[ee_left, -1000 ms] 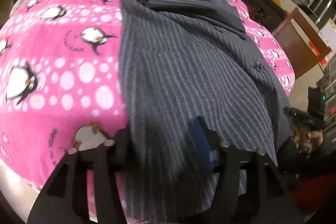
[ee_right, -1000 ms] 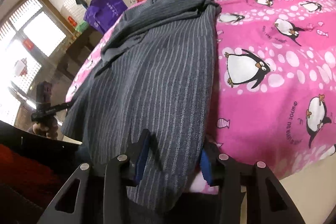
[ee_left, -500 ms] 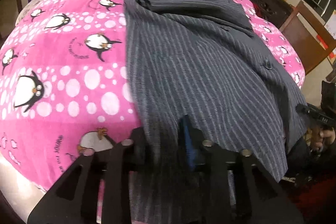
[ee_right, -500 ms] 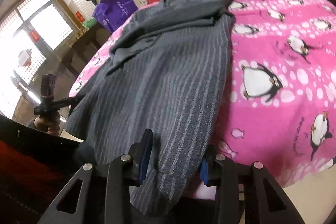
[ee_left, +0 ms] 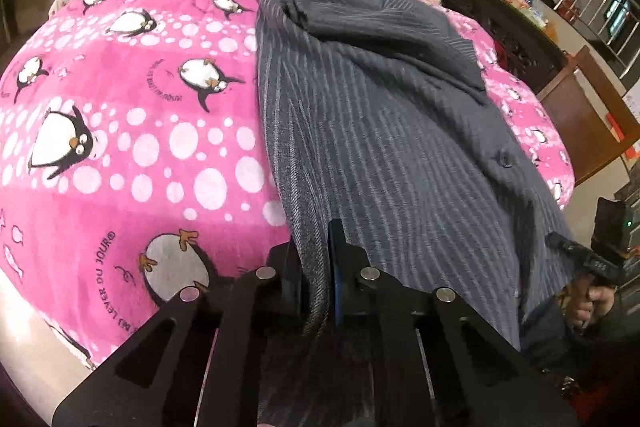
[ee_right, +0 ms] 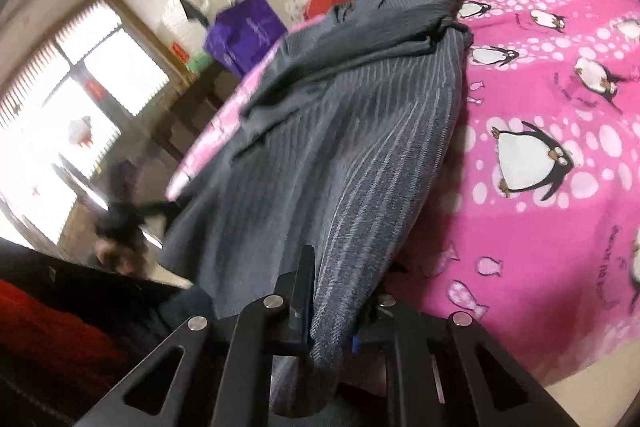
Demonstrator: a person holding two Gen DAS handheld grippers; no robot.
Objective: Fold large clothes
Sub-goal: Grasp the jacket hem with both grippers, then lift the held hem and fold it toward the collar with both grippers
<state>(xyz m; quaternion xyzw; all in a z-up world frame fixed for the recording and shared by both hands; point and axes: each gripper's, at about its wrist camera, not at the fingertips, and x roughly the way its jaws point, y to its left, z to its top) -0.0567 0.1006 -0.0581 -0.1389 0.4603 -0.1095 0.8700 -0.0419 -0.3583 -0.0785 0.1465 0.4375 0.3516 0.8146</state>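
The grey striped garment [ee_left: 392, 131] lies spread along the middle of the bed, over the pink penguin blanket [ee_left: 132, 131], and its near hem hangs toward the bottom of both frames. The left tongs [ee_left: 320, 267] are clenched on the hem, and the right tongs [ee_right: 332, 311] are clenched on it too. I judge the fold is only starting: the corners are gripped, but no fold of the body is made yet. The left view shows a button at centre right; the right view shows a bright window [ee_right: 68, 107] at the left.
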